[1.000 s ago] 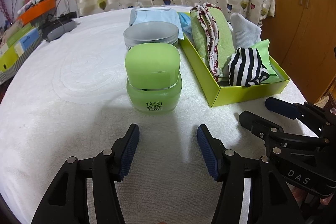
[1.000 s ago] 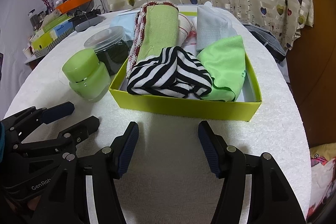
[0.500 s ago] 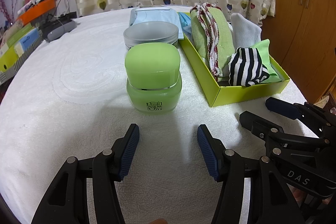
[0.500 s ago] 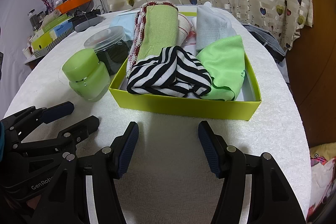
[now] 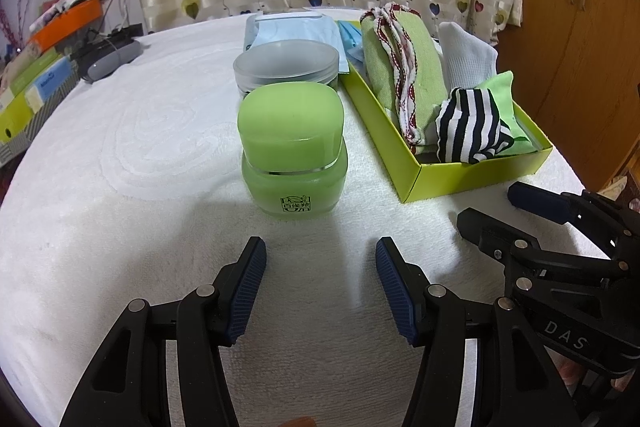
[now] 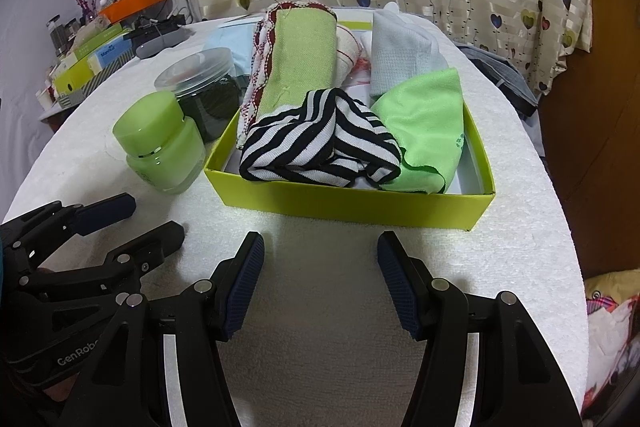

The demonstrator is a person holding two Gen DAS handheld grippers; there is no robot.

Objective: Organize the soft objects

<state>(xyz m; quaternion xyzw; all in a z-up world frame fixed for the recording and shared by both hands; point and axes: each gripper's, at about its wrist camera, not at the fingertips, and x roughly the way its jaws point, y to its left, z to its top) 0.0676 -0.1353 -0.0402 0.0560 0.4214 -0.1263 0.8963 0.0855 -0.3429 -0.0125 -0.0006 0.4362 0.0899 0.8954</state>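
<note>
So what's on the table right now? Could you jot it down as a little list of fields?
surface: white towel over the table
box: yellow-green box, open, full of soft items
in box: striped cloth at the near end, green cloth beside it, rolled green towel, white sock
outside box: green jar, lid on; clear jar behind it
left gripper: open, empty, short of the green jar
right gripper: open, empty, short of the box
</note>
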